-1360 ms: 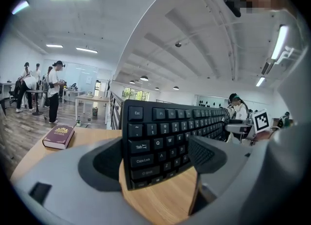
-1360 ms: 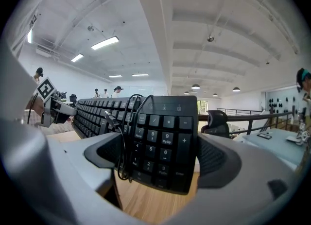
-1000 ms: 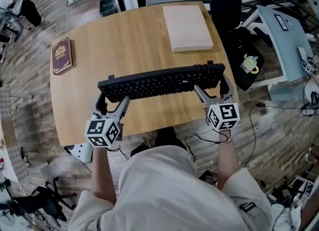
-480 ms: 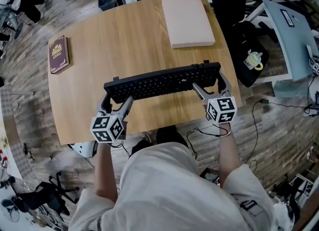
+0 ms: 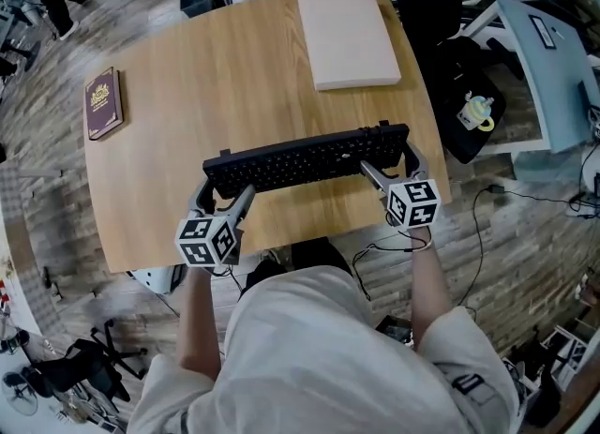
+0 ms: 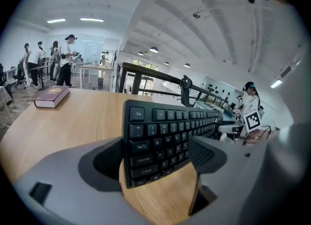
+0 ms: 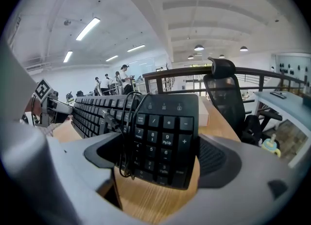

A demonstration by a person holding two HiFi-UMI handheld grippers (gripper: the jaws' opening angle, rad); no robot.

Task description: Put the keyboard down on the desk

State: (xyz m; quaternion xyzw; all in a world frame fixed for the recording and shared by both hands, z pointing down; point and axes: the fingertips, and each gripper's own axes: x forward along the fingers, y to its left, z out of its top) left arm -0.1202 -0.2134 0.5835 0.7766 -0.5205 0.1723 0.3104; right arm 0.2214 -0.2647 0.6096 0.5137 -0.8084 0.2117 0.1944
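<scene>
Over desk [image 5: 234,76], hand-held grippers [image 5: 217,194] [image 5: 392,162] (parallel) clamping keyboard [image 5: 309,160]

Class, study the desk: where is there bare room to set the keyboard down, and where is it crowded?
The widest bare patch of desk lies between the maroon book at the left edge and the pale flat box at the far right corner, just beyond the held keyboard. Only the box's corner is crowded.

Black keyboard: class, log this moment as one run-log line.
left claw: shut on black plastic keyboard | right claw: shut on keyboard | keyboard: over light wooden desk
</scene>
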